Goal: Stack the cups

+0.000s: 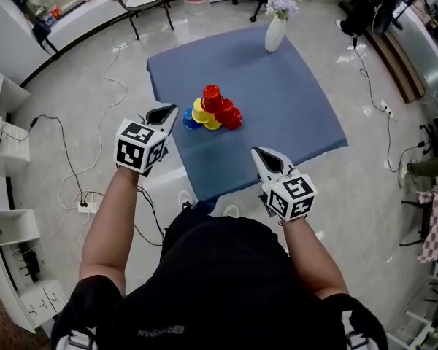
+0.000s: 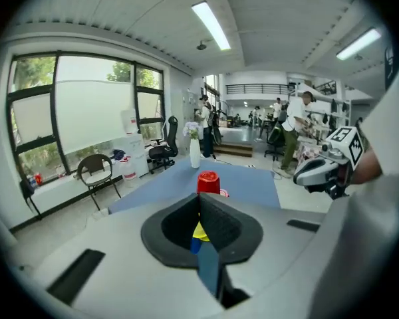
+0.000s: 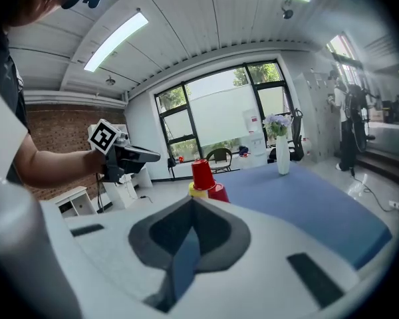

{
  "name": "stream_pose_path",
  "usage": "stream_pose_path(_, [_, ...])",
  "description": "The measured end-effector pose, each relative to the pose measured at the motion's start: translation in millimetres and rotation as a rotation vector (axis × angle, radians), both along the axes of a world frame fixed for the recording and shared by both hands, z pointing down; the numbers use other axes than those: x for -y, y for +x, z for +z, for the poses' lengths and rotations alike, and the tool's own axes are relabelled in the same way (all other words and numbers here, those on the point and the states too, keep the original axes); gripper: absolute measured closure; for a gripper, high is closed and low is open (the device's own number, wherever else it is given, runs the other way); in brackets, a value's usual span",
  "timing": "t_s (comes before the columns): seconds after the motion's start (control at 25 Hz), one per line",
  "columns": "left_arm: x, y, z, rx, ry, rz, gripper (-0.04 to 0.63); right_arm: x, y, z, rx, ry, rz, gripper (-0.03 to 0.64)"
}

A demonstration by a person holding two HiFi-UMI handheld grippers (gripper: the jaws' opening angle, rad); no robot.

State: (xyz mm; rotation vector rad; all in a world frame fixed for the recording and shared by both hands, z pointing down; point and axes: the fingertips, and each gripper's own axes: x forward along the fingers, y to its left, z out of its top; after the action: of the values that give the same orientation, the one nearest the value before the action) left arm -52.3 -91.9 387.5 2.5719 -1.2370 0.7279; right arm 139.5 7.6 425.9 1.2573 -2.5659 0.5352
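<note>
Cups in red, yellow and blue stand clustered in a small heap on a blue-covered worktop, close to its near left edge. One red cup sits upside down on top. Bare cloth spreads wide behind and to the right of the heap, as far as a white vase of flowers at the far corner. Pale floor with trailing cables surrounds the worktop. Left tongs hover at the worktop's left edge, near the blue cup but apart from it, jaws pressed together with nothing between them. Right tongs hang just inside the near edge, well clear of the cups, likewise closed and empty.
</note>
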Motion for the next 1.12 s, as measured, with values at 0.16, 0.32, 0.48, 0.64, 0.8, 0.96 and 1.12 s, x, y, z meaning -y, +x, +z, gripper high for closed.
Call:
stream_pose_path(0.16, [-40.7,-8.9,16.9,-0.101,-0.030,-0.117,0.591,-4.2,0.4,6.4,-0.021,-0.001,-0.038,0.615])
stream_pose_path(0.32, [-87.7,-1.0,52.5,-0.090,-0.094,-0.151,0.592,-12.5,-2.5,16.3,-0.035,-0.011,-0.089,0.615])
stream_pose_path(0.48, [-113.7,0.6,74.2,-0.044,-0.145,-0.131,0.591,-17.9,-5.4,27.9,-0.028,-0.043,-0.095,0.615])
stream_pose_path(0.64, [-112.0,-8.8,74.3,-0.080,-0.176,-0.130,0.592,-23.0,-14.9,23.1,-0.014,-0.044,-0.075,0.615])
stream_pose_path(0.8, [-102.4,-4.5,69.9,-0.060,-0.151,-0.055,0.591,-18.3,-22.4,17.6,-0.016,-0.029,-0.018,0.615])
stream_pose_path(0.96, [-96.5,-3.8,65.0,-0.040,-0.118,0.025,0.592,-11.5,-30.6,14.7,-0.024,-0.028,0.056,0.615])
stream_pose_path(1.12, [-90.3,-9.3,62.2,-0.085,-0.127,0.043,0.592,-12.2,-39.2,10.3,-0.035,-0.027,0.101,0.615])
